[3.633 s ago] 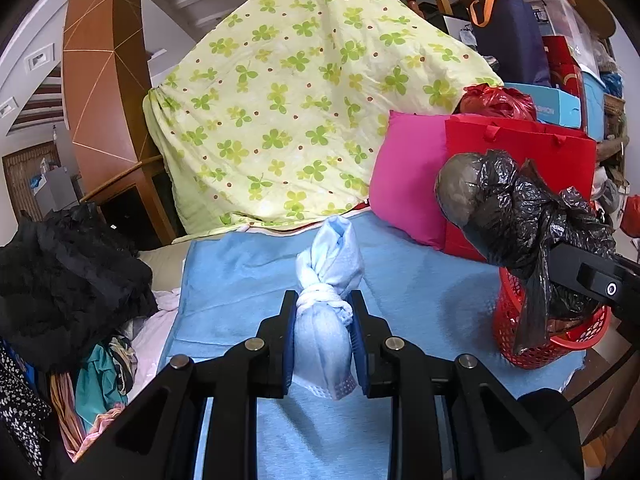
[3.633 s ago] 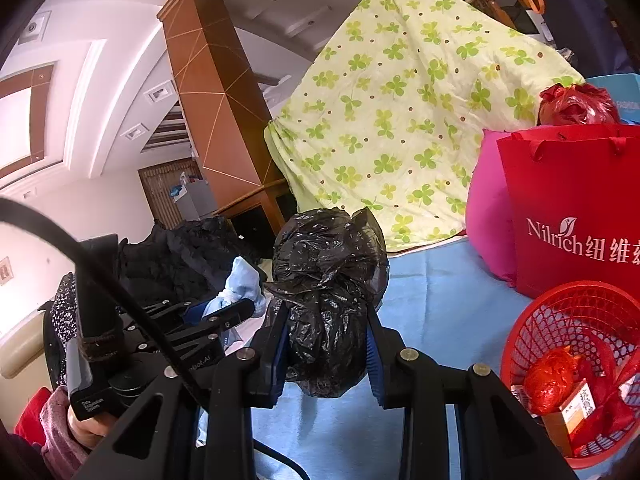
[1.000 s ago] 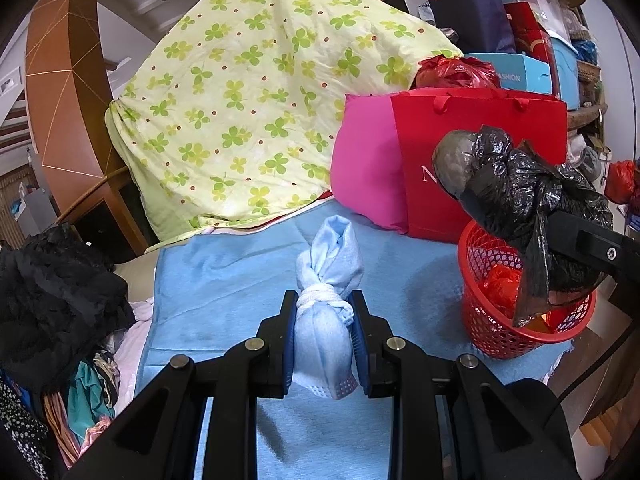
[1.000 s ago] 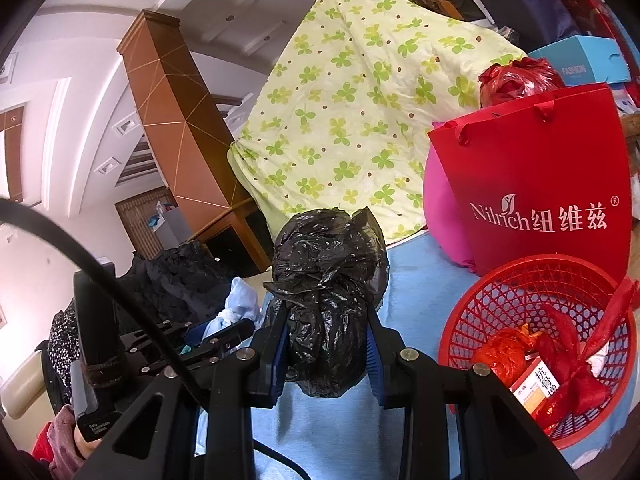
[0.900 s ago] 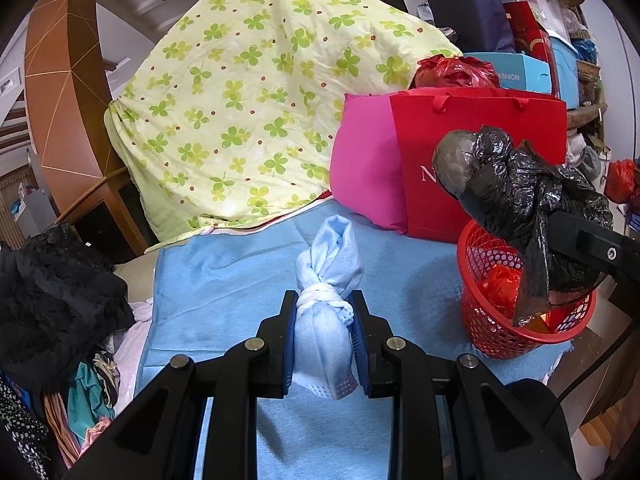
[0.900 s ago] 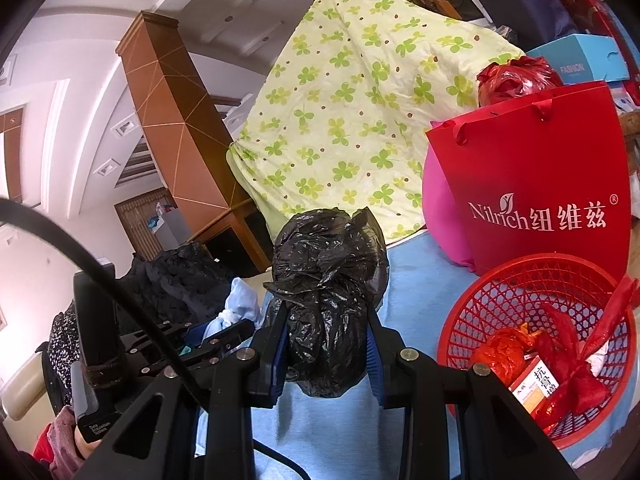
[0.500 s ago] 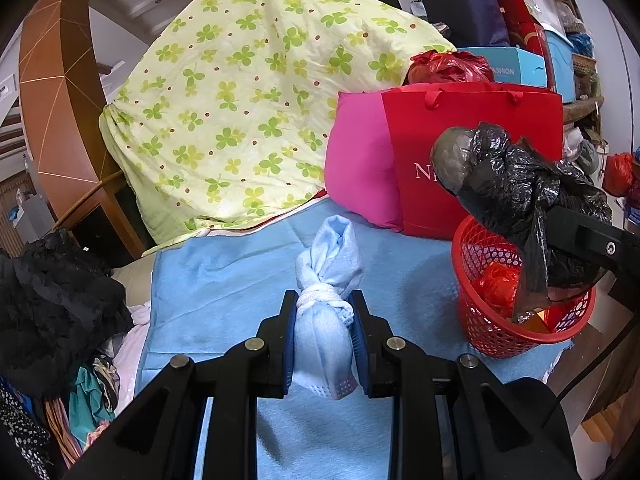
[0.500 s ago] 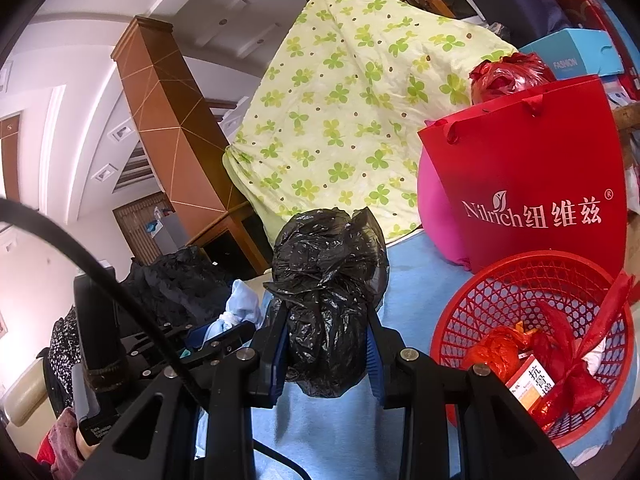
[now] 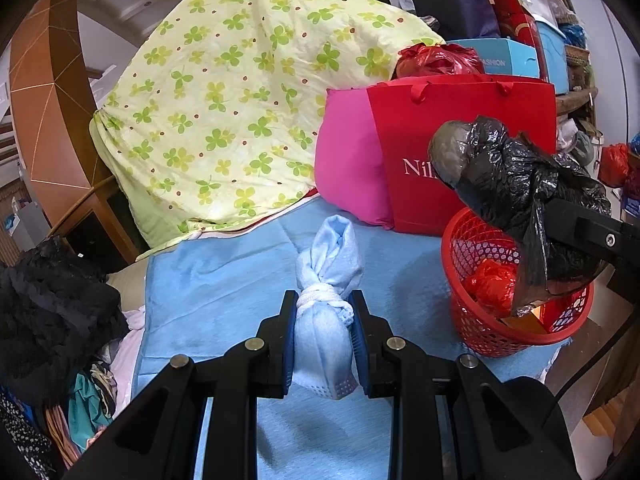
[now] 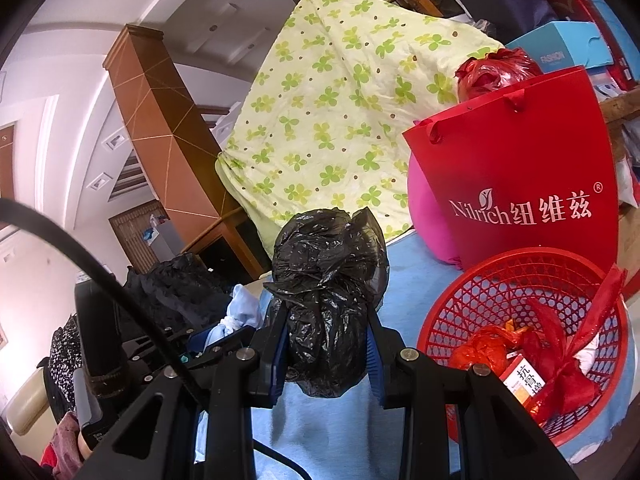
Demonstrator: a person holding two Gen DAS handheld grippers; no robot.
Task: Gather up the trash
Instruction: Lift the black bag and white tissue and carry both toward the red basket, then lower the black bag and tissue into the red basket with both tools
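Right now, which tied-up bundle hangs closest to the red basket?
The black bag in the right gripper; it hangs at the basket rim. The blue bundle is farther left.

"Nilrich" on red paper bag (image 10: 520, 184), "FASHION" on blue box (image 10: 560, 50)

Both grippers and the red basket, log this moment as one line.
left gripper: shut on knotted blue bundle | right gripper: shut on black trash bag | red basket: holds red trash, neither load in yet
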